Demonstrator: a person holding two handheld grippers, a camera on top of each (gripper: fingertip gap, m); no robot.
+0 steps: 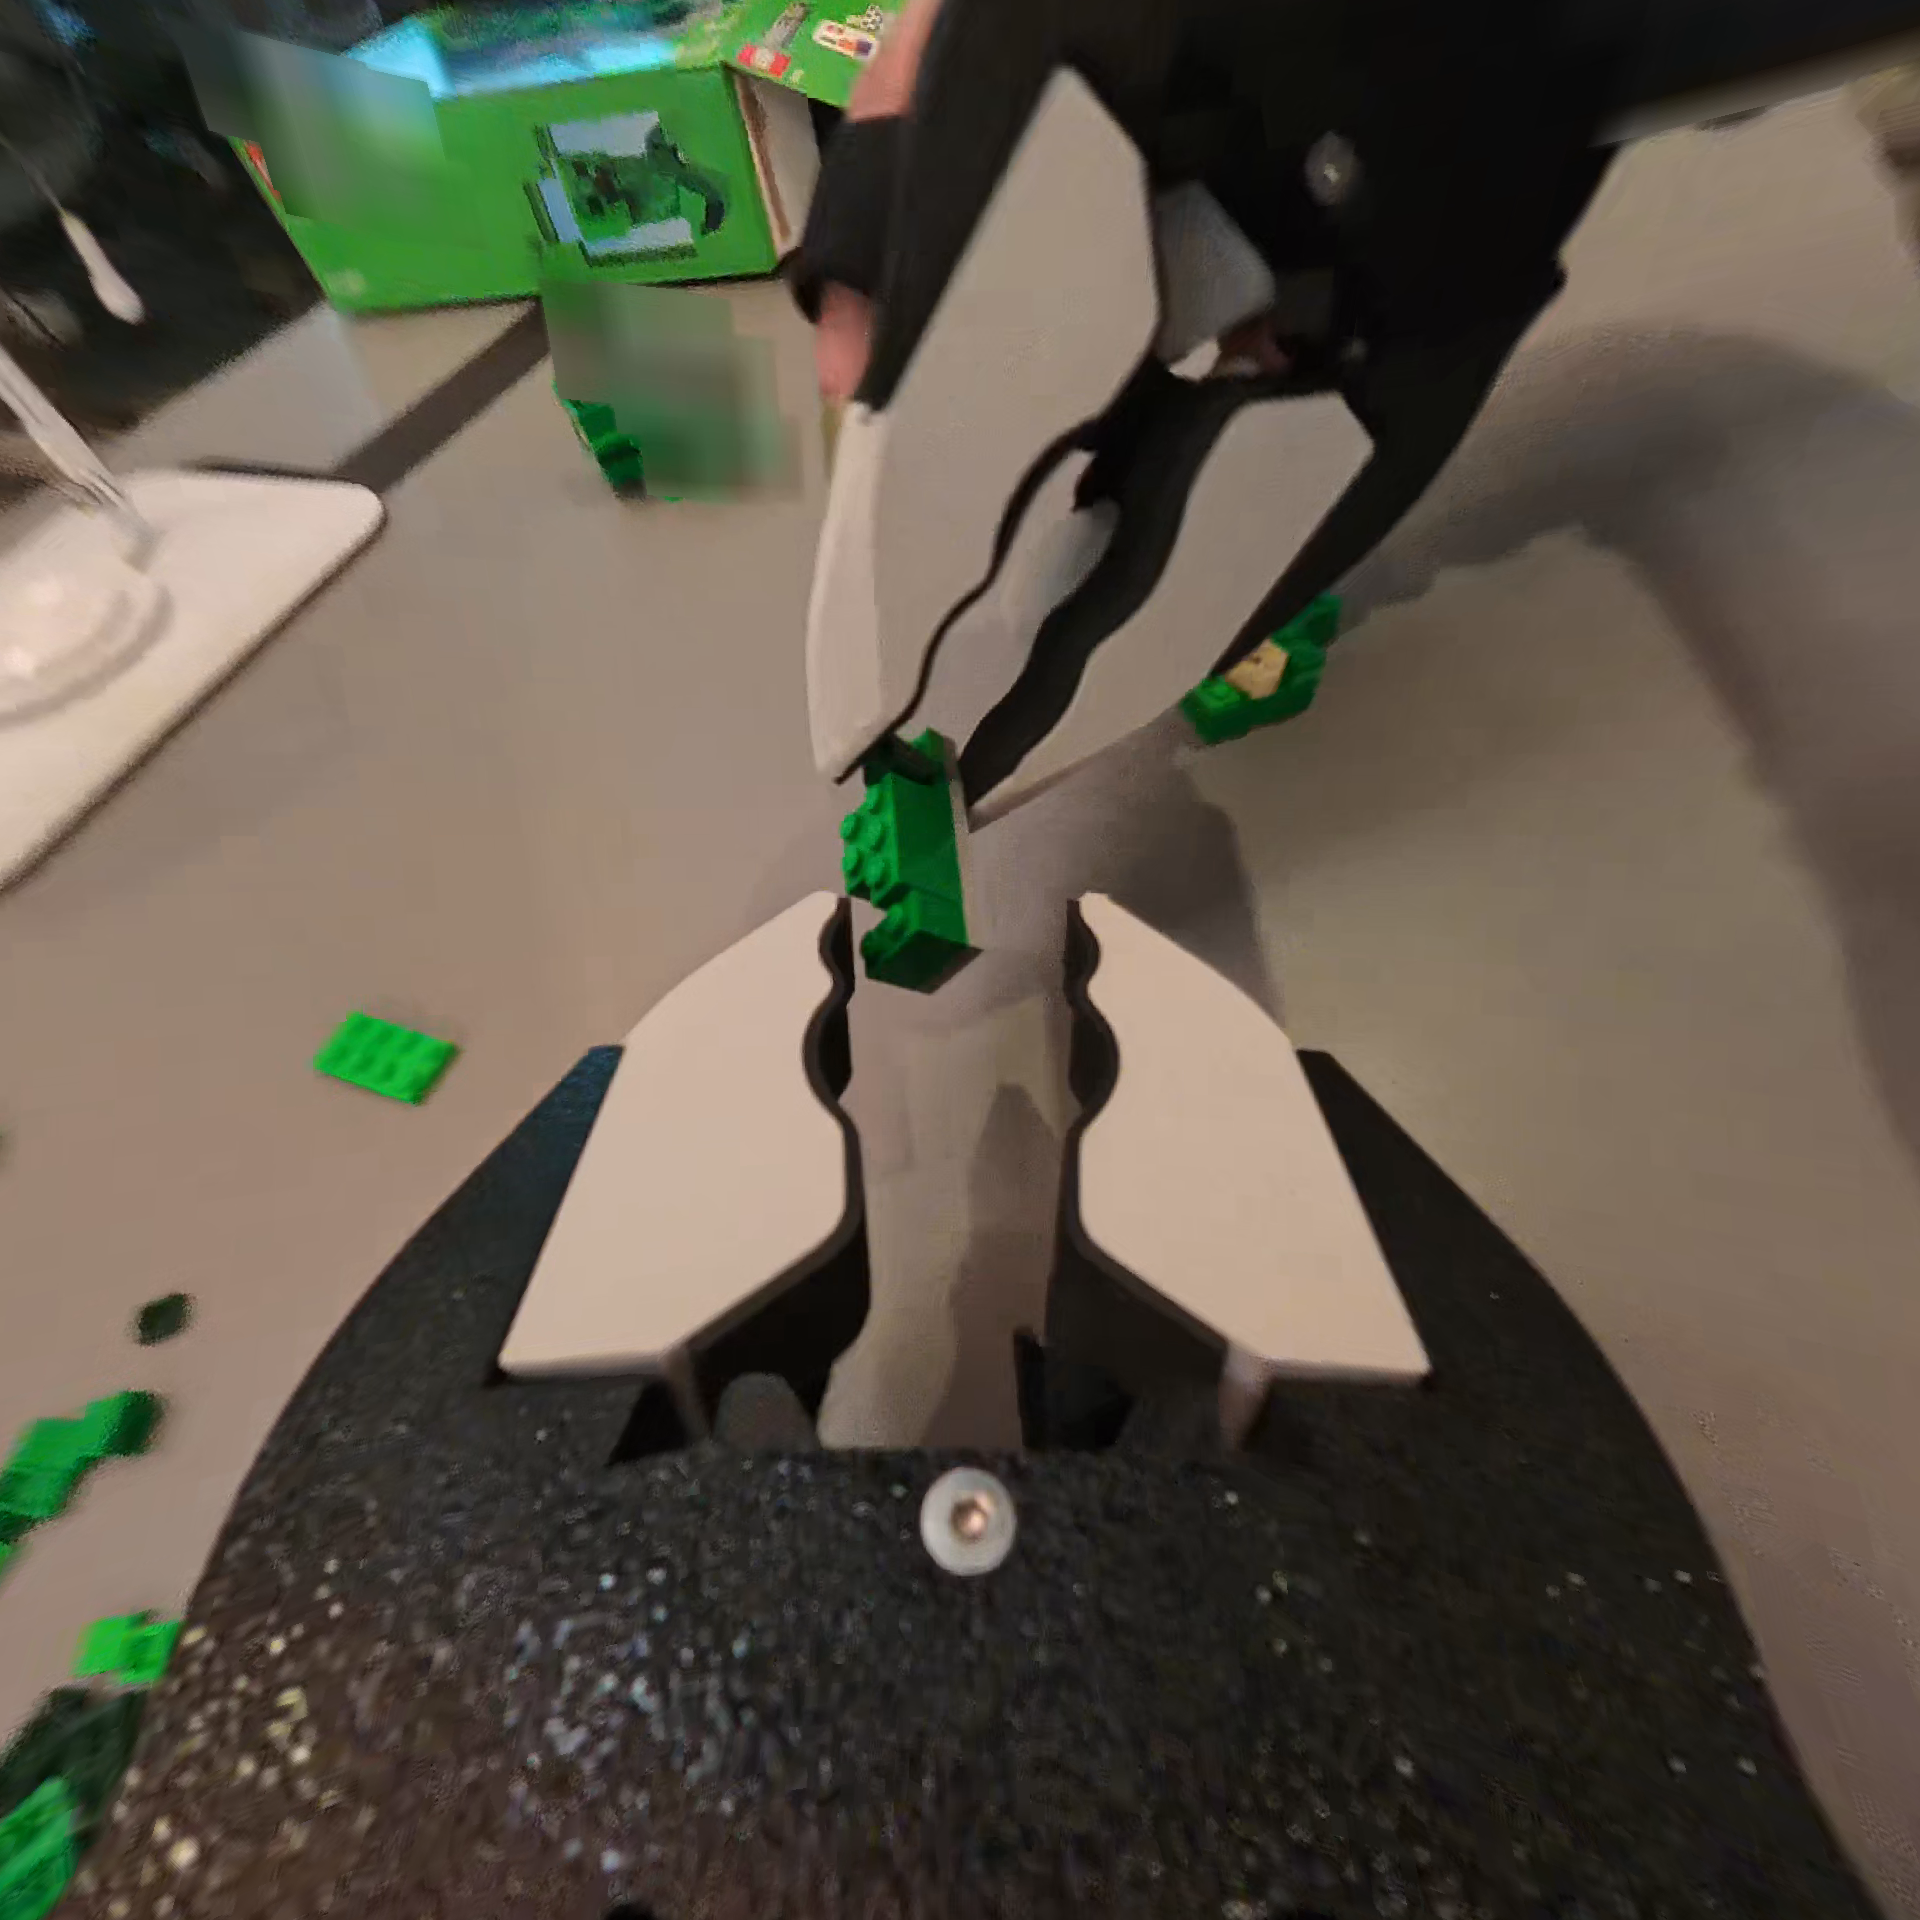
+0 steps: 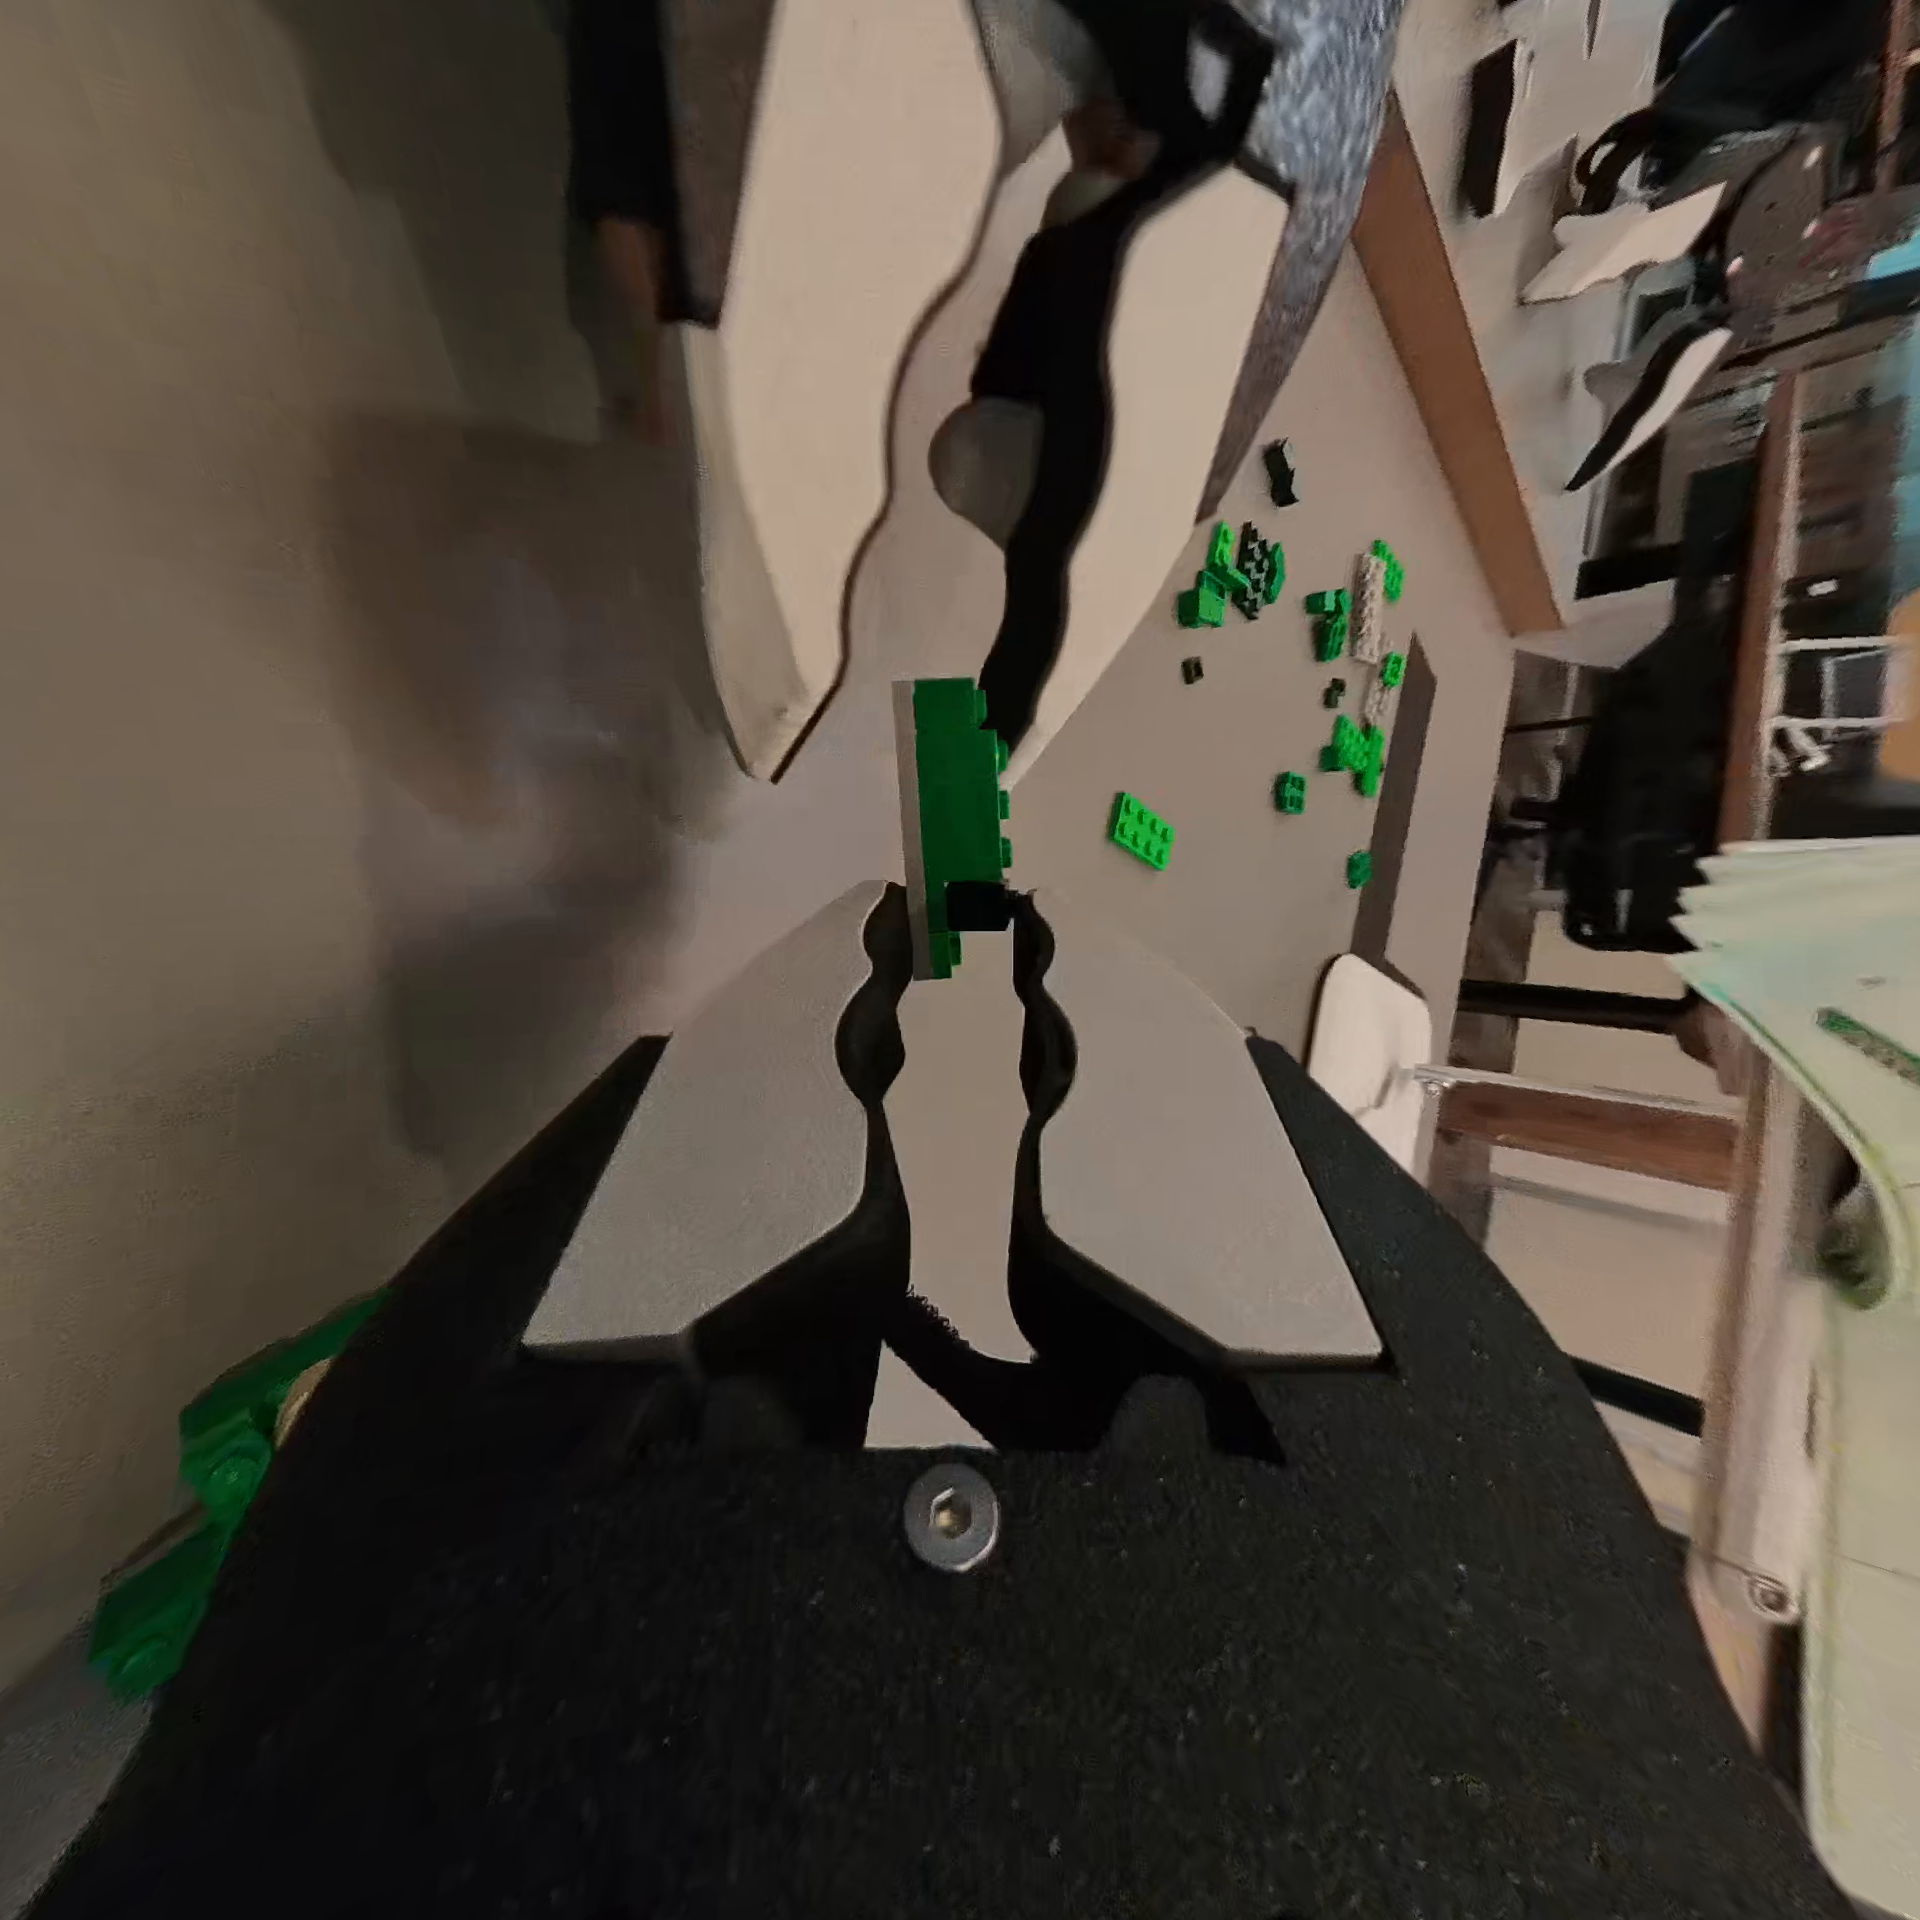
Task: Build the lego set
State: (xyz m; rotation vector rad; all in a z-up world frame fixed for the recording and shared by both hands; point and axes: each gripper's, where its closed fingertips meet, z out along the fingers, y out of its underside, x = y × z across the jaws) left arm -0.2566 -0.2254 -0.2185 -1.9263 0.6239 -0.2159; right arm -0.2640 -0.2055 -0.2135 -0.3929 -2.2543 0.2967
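Note:
My right gripper (image 2: pixel 956 899) is shut on one end of a small green brick assembly (image 2: pixel 951 800) with a grey plate along one side, and holds it in the air above the table. In the left wrist view the right gripper (image 1: pixel 904 779) comes down from above with the assembly (image 1: pixel 909 862) hanging from its tips. My left gripper (image 1: pixel 961 909) is open, and its fingertips (image 1: pixel 831 920) flank the assembly's free end. It is not closed on the assembly. In the right wrist view the left gripper (image 2: pixel 894 769) reaches in from the top.
A green set box (image 1: pixel 582 197) stands at the back, and a white stand base (image 1: pixel 156 582) is at the left. A loose green plate (image 1: pixel 384 1055) and several scattered bricks (image 2: pixel 1340 644) lie on the grey table. Another green piece (image 1: pixel 1257 675) lies behind the right gripper. A pale booklet (image 2: pixel 1829 935) is at the right.

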